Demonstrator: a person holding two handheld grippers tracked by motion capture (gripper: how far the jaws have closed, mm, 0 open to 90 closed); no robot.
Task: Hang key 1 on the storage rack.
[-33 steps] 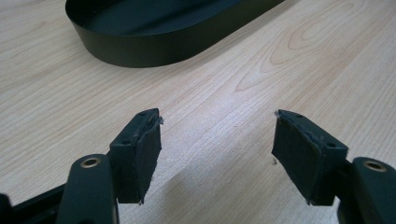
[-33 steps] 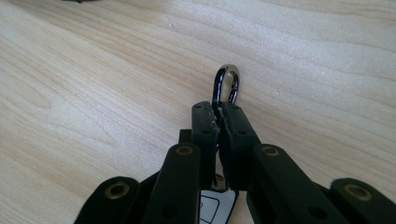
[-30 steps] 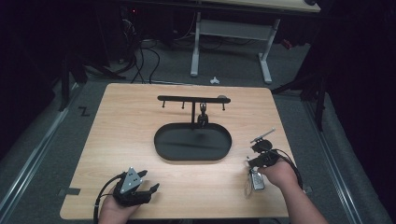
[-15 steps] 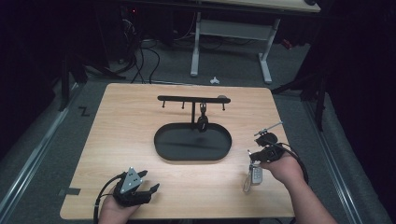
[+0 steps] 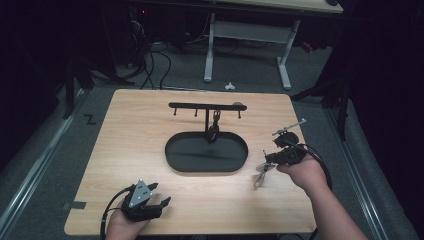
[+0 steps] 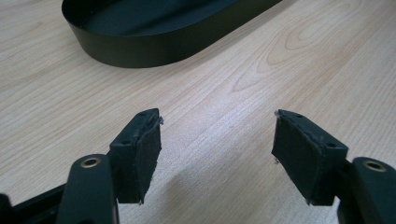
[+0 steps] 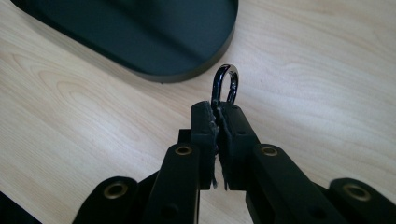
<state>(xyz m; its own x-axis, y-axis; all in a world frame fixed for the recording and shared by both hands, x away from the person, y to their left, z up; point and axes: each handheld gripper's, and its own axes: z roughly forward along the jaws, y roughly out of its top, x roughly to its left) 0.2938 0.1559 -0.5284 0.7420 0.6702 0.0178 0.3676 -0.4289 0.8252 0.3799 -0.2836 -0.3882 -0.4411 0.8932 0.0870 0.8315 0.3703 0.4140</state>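
Raised since earlier, right gripper clamps a metal ring, clear of tray rim at 3 o'clock; left gripper gapes empty.

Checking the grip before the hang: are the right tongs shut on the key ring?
Shut on it: the right tongs pinch the metal key ring, its loop poking out above.

No readable text, label or number anywhere.

Black oval tray, black rack, pale woodgrain table, perhaps silvery metal ring.
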